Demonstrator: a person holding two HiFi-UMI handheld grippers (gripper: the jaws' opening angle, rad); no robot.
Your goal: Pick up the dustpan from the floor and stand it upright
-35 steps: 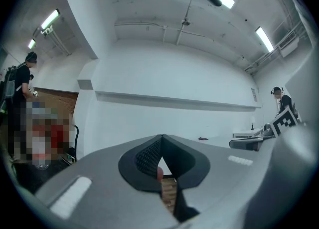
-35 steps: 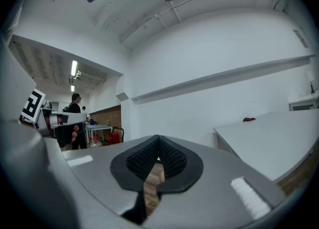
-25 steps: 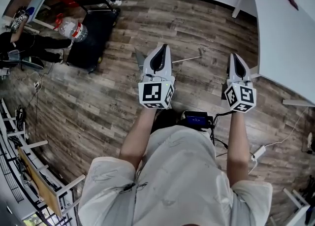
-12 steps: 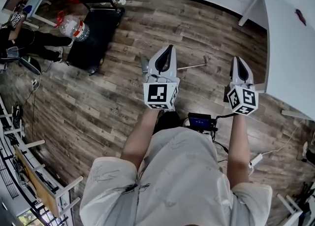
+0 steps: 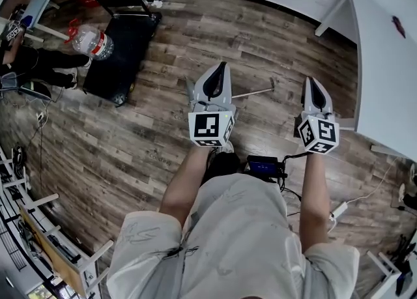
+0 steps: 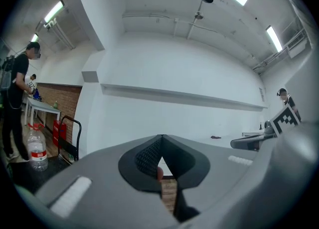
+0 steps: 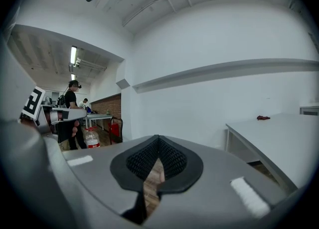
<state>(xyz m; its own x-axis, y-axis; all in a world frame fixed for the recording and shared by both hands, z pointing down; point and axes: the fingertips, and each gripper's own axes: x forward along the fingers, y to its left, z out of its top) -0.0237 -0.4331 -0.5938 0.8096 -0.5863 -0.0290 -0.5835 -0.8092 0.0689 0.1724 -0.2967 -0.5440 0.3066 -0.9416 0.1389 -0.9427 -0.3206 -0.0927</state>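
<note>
Wood-plank floor fills the head view, with a white wall along its far edge, a white table at the right and a black platform cart carrying a water bottle toward the far left corner. The dustpan lies flat near the middle of the floor, a grey pan partly hidden behind the left gripper. Its thin pale handle runs along the floor toward the right gripper. Both grippers are held out level, well above the floor, probably a carrying pose for the approach, not a reach. Lying down as it is, the dustpan calls for a stoop, and the long handle looks the easiest part to take.

Left gripper view: the jaws are clenched tip to tip, empty, aimed at the white wall. Only a sliver of floor shows below them, and no dustpan.

Right gripper view: its jaws are likewise pressed together on nothing, looking along the wall and table. The dustpan is out of sight here too.
</note>
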